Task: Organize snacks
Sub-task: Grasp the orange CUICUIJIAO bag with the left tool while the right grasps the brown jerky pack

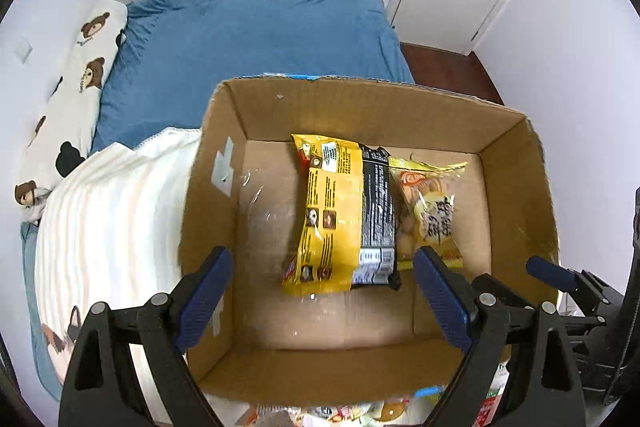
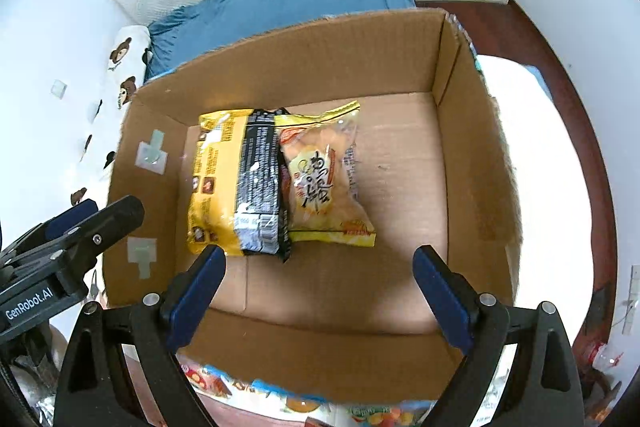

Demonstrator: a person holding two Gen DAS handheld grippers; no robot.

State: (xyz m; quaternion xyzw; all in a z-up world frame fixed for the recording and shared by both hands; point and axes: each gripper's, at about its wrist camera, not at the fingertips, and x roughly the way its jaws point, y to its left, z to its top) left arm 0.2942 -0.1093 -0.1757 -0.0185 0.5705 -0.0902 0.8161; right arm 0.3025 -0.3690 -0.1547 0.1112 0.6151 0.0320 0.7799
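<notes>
Though they lie flat on the floor of the cardboard box (image 2: pixel 304 67) on the bed, the three snack packets look light, crinkly and slippery, best pinched at a sealed end: one yellow packet (image 2: pixel 216 183), one black packet (image 2: pixel 260 183), one orange biscuit bag (image 2: pixel 324 179). The left gripper (image 1: pixel 324 291) and right gripper (image 2: pixel 320 287) hang above, fingers apart, holding nothing.

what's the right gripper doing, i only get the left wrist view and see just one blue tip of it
Observer: The right gripper is open and empty, over the near end of the brown cardboard box.
Operator: where does the orange bag end, my view cuts it off
Observer: The clear orange snack bag lies flat, touching the yellow and black snack packet; its yellow bottom seam stops short of the near wall.
Operator: any room right of it
Observer: Yes, the floor there is bare cardboard up to the right wall, including the near corner hidden from you.
</notes>
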